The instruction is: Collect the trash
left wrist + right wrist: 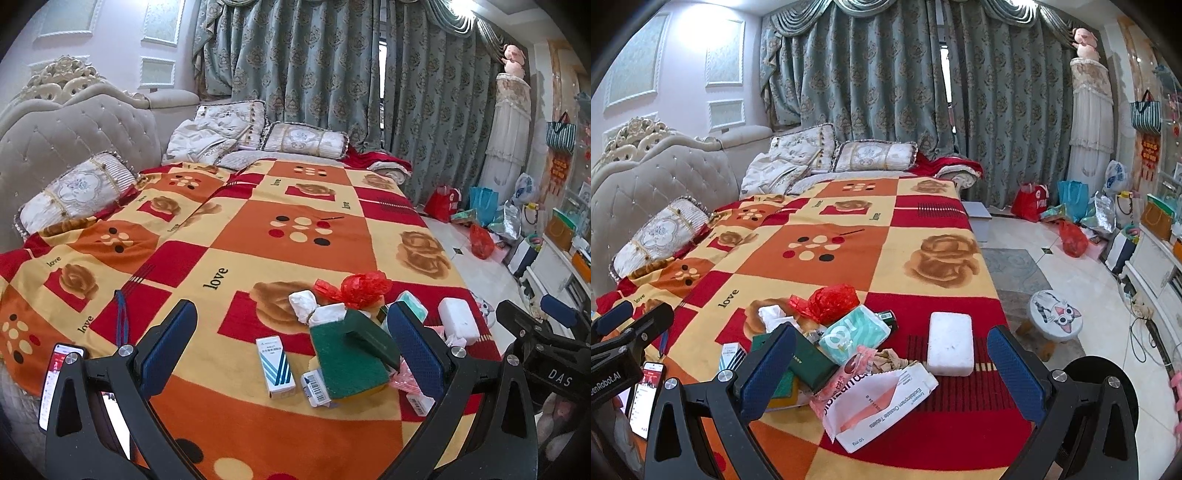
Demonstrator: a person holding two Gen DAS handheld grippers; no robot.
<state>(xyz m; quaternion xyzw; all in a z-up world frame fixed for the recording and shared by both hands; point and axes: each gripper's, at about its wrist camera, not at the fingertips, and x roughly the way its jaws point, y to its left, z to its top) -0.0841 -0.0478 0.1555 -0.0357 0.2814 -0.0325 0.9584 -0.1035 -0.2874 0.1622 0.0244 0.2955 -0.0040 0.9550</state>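
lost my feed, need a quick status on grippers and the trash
Left gripper open, empty. Right gripper open, empty. Trash pile loose on bed blanket, nothing picked yet. White foam block apart from pile; phone at bed edge, not trash.

blanket [258, 236]: red, orange, cream checks with roses | curtains [314, 74]: grey-blue damask | sponge [347, 354]: green

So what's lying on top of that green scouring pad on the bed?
A dark green box lies across the green scouring pad, and a white wrapper overlaps its far edge. A yellow layer shows at the pad's near edge; anything beneath it is covered.
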